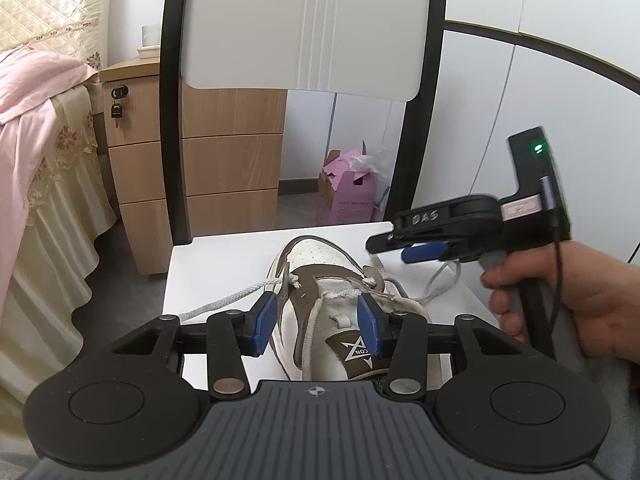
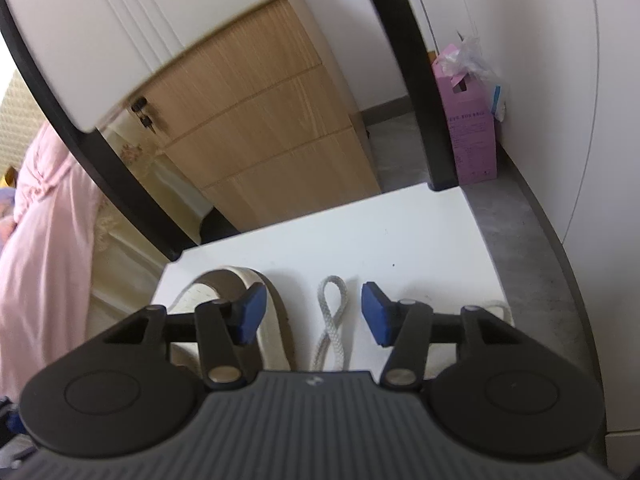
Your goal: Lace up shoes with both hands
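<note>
Both grippers, left gripper [image 1: 318, 322] and right gripper [image 2: 313, 312], stand spread over the shoe [image 1: 336, 300]; a lace loop [image 2: 330, 312] lies free between the right one's pads, likely awaiting pinching.

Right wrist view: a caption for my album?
Open right gripper poised over a lace loop beside the shoe on a chair seat.

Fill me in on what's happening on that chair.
A person works a white and brown sneaker on the white chair seat with two handheld grippers. The left gripper straddles the sneaker's tongue, jaws open, gripping nothing. The right gripper hovers open over a loop of grey-white shoelace lying on the seat beside the sneaker. Nothing is tied yet.
</note>
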### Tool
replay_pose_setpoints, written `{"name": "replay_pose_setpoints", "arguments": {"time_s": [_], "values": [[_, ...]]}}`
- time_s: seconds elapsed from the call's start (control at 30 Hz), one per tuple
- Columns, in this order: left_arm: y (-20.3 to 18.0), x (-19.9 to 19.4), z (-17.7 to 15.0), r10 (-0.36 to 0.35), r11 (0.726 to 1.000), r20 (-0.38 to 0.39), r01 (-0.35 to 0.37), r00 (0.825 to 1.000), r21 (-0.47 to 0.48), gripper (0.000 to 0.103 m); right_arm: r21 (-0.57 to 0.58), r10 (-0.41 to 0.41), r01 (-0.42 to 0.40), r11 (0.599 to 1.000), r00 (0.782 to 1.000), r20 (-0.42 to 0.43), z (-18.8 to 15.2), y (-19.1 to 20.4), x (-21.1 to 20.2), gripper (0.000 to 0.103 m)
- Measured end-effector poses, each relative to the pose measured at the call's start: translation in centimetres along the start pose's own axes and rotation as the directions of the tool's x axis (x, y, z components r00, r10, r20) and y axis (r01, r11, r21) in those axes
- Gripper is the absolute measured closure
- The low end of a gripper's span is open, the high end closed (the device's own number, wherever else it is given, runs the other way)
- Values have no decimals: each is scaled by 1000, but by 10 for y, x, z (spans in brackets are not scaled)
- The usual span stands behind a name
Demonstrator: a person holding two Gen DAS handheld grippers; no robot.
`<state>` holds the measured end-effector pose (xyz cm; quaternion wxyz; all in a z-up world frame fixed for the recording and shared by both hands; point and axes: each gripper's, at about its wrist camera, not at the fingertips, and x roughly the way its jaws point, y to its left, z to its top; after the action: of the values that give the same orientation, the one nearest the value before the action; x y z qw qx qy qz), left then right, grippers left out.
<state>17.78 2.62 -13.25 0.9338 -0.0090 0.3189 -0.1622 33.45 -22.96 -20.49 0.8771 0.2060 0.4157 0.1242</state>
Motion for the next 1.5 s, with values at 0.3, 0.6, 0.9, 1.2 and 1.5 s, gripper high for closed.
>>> {"name": "replay_pose_setpoints", "arguments": {"time_s": [0.3,0.6,0.9,1.2,1.5], "values": [[6,0,2,-14,1000,1,14,1000,2,54,-61,-70,68,996,997,-38,-2,10,27,92],[5,0,3,-44,999,20,44,999,-9,54,75,33,-41,996,994,101,7,1,-7,100],[-10,-5,2,-144,990,94,143,985,18,54,158,209,-267,951,928,308,14,-4,-75,100],[-28,-5,-1,-187,981,131,178,974,77,54,212,366,-430,878,887,282,-3,12,-90,100],[-17,-2,-1,-195,981,116,192,974,36,96,246,445,-496,833,864,233,-8,20,-94,99]]}}
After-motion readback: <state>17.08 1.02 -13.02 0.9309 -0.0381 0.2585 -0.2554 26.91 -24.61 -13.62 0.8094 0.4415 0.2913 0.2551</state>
